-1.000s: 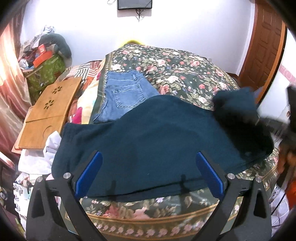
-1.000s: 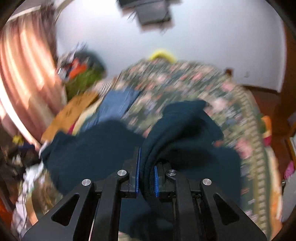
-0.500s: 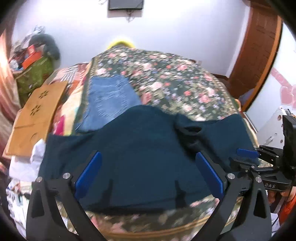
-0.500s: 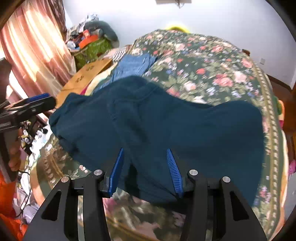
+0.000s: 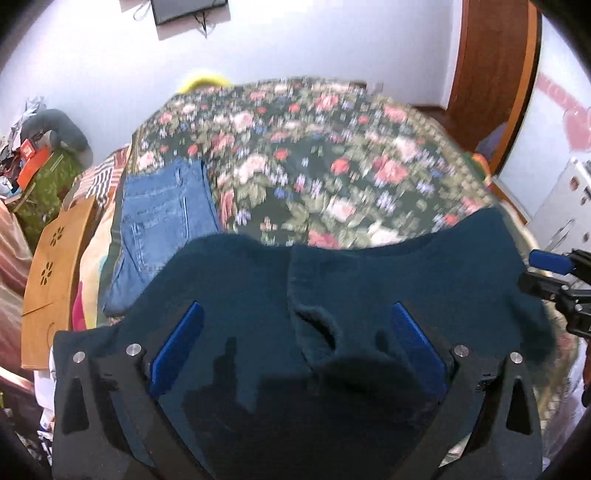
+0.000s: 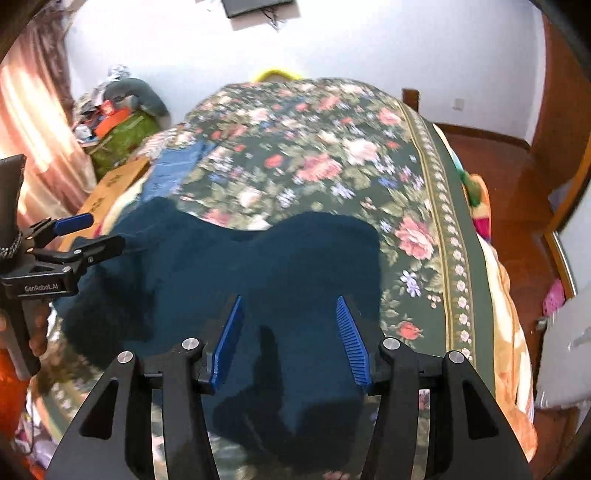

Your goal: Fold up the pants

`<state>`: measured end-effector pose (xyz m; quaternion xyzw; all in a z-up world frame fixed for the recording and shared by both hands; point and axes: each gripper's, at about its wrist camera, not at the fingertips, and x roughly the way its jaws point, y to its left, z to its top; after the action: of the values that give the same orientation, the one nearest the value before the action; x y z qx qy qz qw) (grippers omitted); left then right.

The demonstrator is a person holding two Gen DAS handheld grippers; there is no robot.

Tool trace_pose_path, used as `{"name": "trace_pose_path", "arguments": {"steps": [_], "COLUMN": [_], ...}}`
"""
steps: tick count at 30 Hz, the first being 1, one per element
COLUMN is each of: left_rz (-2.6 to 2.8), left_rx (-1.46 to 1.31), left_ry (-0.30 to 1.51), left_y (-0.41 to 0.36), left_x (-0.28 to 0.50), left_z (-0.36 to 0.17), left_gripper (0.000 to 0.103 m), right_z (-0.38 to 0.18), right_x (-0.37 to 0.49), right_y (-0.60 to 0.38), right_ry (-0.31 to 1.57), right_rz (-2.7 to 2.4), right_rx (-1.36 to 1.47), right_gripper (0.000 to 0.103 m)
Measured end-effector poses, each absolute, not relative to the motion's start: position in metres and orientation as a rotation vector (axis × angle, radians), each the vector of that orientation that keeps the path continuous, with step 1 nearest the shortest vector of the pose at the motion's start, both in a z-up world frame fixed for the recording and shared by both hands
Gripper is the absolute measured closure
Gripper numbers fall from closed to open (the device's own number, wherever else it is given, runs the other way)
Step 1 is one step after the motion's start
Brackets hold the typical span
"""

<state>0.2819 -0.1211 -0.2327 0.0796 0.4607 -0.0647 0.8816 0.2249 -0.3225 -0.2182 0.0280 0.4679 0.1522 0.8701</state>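
The left tool (image 5: 295,338) is released – its blue pads (image 5: 176,347) stand wide apart above the dark teal pants (image 5: 258,295), nothing pressed between them. The right tool (image 6: 293,339) has just been opening; its ribbed pads (image 6: 352,343) now stand apart over the same cloth and do not press on it, so it too is released.

In the left wrist view, from the left: a cluttered corner with a green bundle (image 5: 48,184) and an orange box (image 5: 35,164), then a wooden board (image 5: 55,266) with flower cut-outs leaning by the bed (image 5: 314,155). Just beside it, folded jeans (image 5: 162,225) lie on the floral bedspread, their lower edge tucked under the pants. The pants spread flat across the near edge of the bed, a fold or seam running down the middle and a small loose flap near the centre. At the far right edge the right tool shows again, just off the right end of the pants; behind it is a brown door (image 5: 495,70).

In the right wrist view, the left tool (image 6: 74,236) comes in from the left, held by a hand (image 6: 37,332), its tips over the left end of the pants (image 6: 295,266). A pink curtain (image 6: 33,122) hangs at far left. The pants lie across the near part of the bed, hanging slightly over its front edge. Right of them the bedspread's patterned border (image 6: 447,258) runs to the wooden floor (image 6: 517,177).

On the white wall above, a dark screen (image 6: 258,5) is mounted; a yellow thing (image 6: 275,74) peeks over the far end of the bed – what it is I cannot tell.
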Motion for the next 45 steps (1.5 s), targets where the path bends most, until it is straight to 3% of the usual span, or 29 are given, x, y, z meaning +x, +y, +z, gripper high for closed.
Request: {"name": "trace_pose_path", "arguments": {"steps": [5, 11, 20, 27, 36, 45], "left_rz": [-0.093, -0.121, -0.116, -0.074, 0.071, 0.158], "left_rx": [0.214, 0.152, 0.149, 0.098, -0.092, -0.335], "left_ry": [1.035, 1.06, 1.038, 0.946, 0.845, 0.999], "left_y": [-0.11, -0.089, -0.084, -0.063, 0.043, 0.143], "left_x": [0.277, 0.257, 0.231, 0.207, 0.173, 0.148], "left_z": [-0.265, -0.268, -0.258, -0.219, -0.174, -0.222], "left_gripper": [0.0, 0.0, 0.0, 0.0, 0.0, 0.0], "right_z": [-0.26, -0.256, -0.246, -0.215, -0.172, -0.179], "right_x": [0.224, 0.207, 0.182, 0.17, 0.168, 0.18], "right_y": [-0.327, -0.335, -0.333, -0.316, -0.259, -0.179], "right_ry": [1.046, 1.036, 1.066, 1.021, 0.903, 0.931], "right_rz": [0.326, 0.332, 0.298, 0.324, 0.436, 0.562], "right_rx": [0.091, 0.125, 0.118, 0.056, 0.015, -0.025], "right_gripper": [0.054, 0.054, 0.054, 0.054, 0.049, 0.048]}}
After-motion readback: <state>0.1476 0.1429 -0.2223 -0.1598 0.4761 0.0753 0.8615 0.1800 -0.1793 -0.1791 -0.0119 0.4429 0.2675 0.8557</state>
